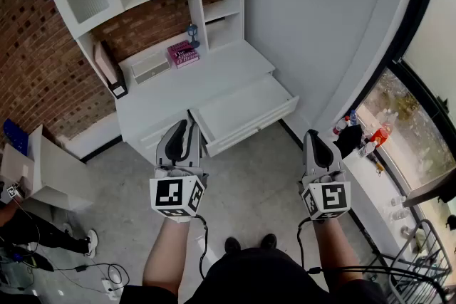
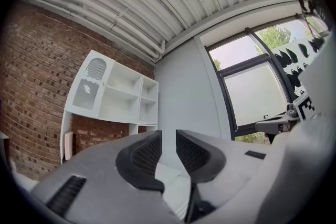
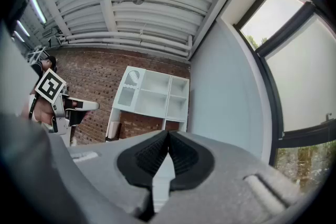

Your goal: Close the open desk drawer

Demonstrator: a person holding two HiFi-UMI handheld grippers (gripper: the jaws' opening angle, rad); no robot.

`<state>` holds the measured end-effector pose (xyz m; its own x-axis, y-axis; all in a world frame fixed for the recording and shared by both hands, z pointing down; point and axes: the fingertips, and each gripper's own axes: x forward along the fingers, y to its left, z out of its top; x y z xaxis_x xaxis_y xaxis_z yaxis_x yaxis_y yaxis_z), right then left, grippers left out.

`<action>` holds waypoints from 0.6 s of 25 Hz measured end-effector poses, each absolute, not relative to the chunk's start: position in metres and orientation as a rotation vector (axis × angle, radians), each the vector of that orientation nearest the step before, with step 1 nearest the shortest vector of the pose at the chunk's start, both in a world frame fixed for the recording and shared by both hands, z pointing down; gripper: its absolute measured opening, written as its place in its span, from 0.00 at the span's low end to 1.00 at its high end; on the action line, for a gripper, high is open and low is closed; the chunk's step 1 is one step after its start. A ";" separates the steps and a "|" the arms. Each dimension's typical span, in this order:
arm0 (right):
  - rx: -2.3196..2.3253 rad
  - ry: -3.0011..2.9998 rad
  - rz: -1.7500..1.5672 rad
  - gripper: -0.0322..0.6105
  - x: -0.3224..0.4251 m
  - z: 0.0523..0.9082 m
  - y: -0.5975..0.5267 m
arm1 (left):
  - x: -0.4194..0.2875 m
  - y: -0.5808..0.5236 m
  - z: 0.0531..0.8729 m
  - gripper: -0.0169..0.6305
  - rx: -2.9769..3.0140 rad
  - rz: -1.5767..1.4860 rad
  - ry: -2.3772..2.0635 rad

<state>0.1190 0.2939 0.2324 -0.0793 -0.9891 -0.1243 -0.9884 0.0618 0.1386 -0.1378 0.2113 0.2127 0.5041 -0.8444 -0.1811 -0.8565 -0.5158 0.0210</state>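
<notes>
Clenched empty, left gripper (image 1: 187, 127) and right gripper (image 1: 314, 136) hover near the open desk drawer (image 1: 246, 110); pink book (image 1: 182, 53) behind the drawer, print too small to read.

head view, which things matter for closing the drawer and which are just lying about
For the job:
open drawer
desk
left tool, shut and empty
right tool, shut and empty

Lying about:
pink book, white box and small blue ornament on the desk top
bottles by the window
</notes>
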 end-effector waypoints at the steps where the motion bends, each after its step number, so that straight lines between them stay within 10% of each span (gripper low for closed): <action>1: 2.134 -2.285 -0.290 0.05 0.118 0.233 0.294 | -0.140 0.212 0.213 0.15 -2.663 0.259 1.503; 10: 2.223 -2.225 -0.269 0.15 0.109 0.234 0.298 | -0.173 0.216 0.210 0.16 -2.592 0.316 1.522; 15: 2.222 -2.189 -0.185 0.35 0.107 0.258 0.300 | -0.179 0.220 0.236 0.45 -2.672 0.266 1.481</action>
